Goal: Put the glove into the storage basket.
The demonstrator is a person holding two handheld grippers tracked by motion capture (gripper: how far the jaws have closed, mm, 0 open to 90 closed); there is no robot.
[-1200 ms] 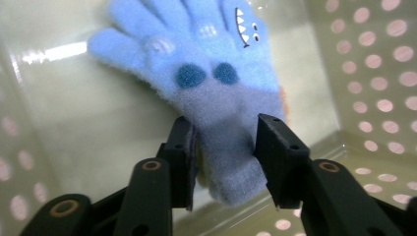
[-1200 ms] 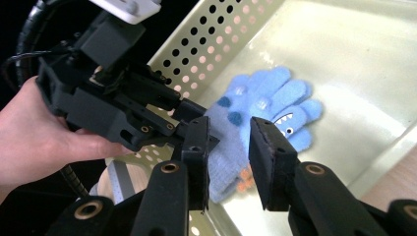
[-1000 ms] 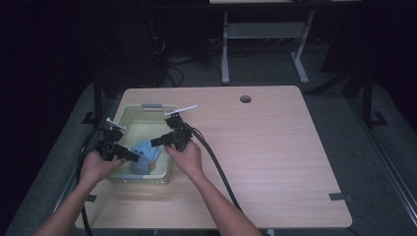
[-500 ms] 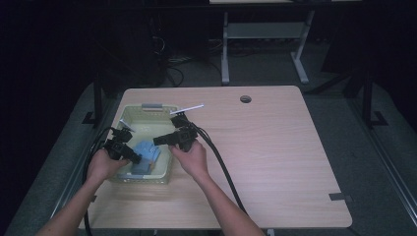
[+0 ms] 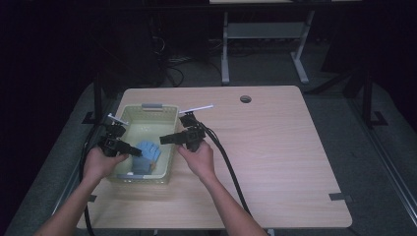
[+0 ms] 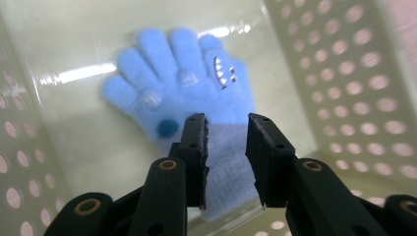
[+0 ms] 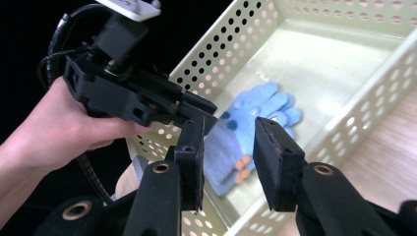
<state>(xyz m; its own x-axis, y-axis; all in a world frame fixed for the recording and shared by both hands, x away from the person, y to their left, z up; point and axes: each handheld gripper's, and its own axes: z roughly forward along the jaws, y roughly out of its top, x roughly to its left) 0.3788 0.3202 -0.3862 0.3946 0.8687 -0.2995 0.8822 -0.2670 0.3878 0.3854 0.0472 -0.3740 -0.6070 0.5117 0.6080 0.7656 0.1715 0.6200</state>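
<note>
Blue glove (image 6: 184, 93) lies flat on basket (image 5: 166, 114) floor, near-left end. Soft, light, limp knit; will sag, take by ribbed cuff. My left fingers (image 6: 223, 147) just reopened, straddling cuff, not pinching. My right fingers (image 7: 228, 160) parted, empty, easing wider.

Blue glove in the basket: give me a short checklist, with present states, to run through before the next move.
1. Blue glove lies flat on the floor of the basket: ok.
2. Glove cuff sits between the left gripper jaws: ok.
3. Left pads press on the cuff: not ok; the jaws have just been opening and a gap shows at the right pad.
4. Right gripper jaws are free of anything: ok; they have just been opening.
5. Right gripper is over the basket's near rim, apart from the left one: ok.
6. Orange dots on the glove, what they are: cannot tell.
</note>
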